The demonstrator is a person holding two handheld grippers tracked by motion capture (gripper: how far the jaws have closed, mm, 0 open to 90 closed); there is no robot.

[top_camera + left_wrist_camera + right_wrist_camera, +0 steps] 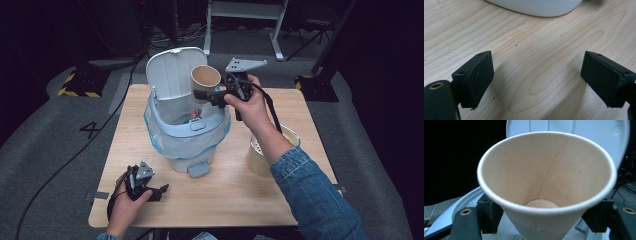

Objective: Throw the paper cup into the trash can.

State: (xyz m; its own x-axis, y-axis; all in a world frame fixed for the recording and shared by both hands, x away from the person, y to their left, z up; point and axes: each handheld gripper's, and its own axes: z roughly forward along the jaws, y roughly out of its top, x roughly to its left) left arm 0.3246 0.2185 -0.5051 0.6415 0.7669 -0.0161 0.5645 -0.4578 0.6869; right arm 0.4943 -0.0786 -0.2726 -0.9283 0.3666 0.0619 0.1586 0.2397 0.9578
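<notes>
The right gripper (207, 95), black with a grey three-cornered plate on top, sits in the upper middle of the high view and is grasping a tan paper cup (204, 82) by its lower body. In the right gripper view the tan paper cup (546, 180) takes up the middle of the frame, and the black pads (489, 216) press on its narrow lower part from both sides. In the high view the cup is tipped, so its open mouth faces toward the camera and a bit up, and its long line runs from the round rim down and back to the small flat bottom. You can look straight inside it and see the pale round bottom and a thin seam down the wall. The cup hangs above the open pale blue and white plastic bin (186, 131), just in front of its raised white lid (172, 72). The bin has a clear bag folded over its rim and stands on the light wooden table (225, 190). At the lower left of the high view, the left gripper (162, 190) rests low by the table edge, held by a hand (125, 207). In the left gripper view its jaws stand wide apart with bare wood between them, so it is released. A cream round tub (260, 155) stands at the right, partly behind the blue denim sleeve (315, 195)
</notes>
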